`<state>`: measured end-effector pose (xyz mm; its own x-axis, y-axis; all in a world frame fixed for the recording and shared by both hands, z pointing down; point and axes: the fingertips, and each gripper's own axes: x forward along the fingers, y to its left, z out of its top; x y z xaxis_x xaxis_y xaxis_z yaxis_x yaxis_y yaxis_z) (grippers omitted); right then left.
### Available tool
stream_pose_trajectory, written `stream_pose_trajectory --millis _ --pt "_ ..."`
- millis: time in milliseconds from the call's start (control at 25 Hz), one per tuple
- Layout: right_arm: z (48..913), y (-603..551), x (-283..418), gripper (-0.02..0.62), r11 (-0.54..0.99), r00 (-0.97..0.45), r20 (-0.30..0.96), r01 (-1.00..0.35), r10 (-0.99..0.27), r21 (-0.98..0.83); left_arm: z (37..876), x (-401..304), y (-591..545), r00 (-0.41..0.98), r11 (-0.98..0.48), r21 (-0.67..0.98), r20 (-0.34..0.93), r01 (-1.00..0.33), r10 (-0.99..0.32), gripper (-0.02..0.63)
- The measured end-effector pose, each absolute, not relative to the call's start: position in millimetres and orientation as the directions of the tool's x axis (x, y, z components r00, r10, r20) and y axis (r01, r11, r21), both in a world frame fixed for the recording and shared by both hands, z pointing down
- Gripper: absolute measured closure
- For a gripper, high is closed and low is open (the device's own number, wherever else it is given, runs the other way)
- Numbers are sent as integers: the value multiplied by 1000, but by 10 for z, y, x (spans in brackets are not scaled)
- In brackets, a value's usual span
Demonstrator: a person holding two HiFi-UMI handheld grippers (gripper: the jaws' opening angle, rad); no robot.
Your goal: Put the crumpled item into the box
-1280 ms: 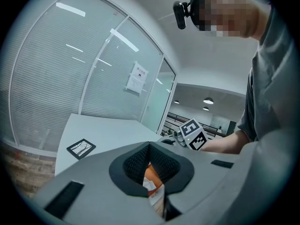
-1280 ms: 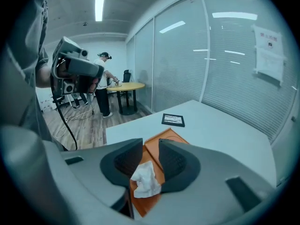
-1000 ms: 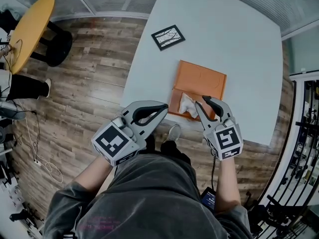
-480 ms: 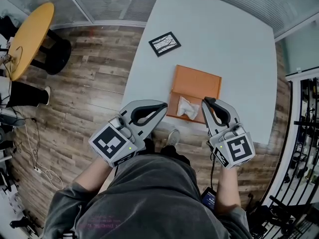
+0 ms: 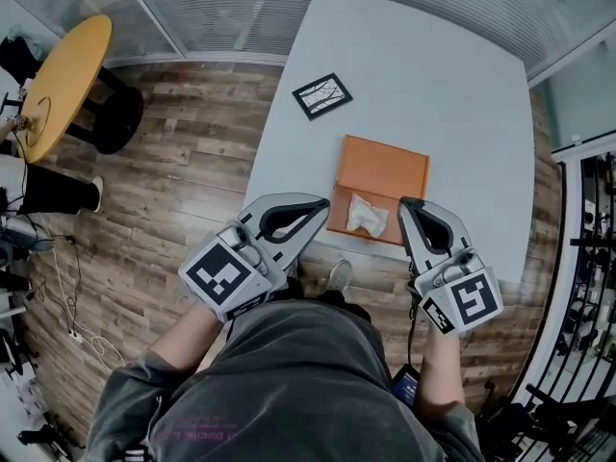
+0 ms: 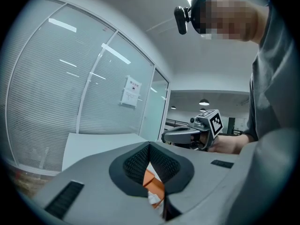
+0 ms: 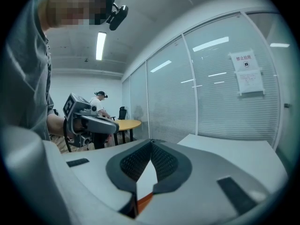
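Observation:
An orange box [image 5: 385,166] lies on the white table [image 5: 433,75] near its front edge. The crumpled white item [image 5: 366,215] rests inside the box at its near end. My right gripper [image 5: 407,203] is shut and empty, just right of the box's near corner. To the left of the box, off the table's edge, my left gripper [image 5: 324,203] is also shut and empty. In the left gripper view, the left gripper [image 6: 150,145] shows a slice of the box [image 6: 152,179] and the crumpled item [image 6: 153,199] below its closed tips. In the right gripper view, the right gripper [image 7: 151,142] has its tips touching.
A small black-framed picture [image 5: 323,97] lies on the table beyond the box. A round yellow table [image 5: 63,70] stands on the wooden floor at the far left. Glass walls with blinds run behind the white table. A person [image 7: 99,102] stands by the yellow table.
My right gripper has drawn back from the box toward my body and its jaws have closed empty. The crumpled item stays in the box. The left gripper has barely moved.

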<state>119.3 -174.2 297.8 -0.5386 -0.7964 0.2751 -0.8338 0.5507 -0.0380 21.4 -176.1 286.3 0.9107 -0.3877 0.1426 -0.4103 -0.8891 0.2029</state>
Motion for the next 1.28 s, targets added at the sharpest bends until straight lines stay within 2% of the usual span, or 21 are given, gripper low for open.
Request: stream_pose_trajectory --millis 360,600,1280 --pt "2829 -1660 1119 595 562 -566 223 -823 -794 -86 2830 169 -1756 907 -885 205 144 -418 -395 594" --pt "2836 -1643 1141 595 579 -606 186 -794 -773 -185 2859 213 -1768 910 -888 206 146 -411 -387 594" --pt "2923 -1619 1085 597 609 -645 195 -763 -739 -218 2929 294 -1773 910 -890 202 158 -409 -382 594"
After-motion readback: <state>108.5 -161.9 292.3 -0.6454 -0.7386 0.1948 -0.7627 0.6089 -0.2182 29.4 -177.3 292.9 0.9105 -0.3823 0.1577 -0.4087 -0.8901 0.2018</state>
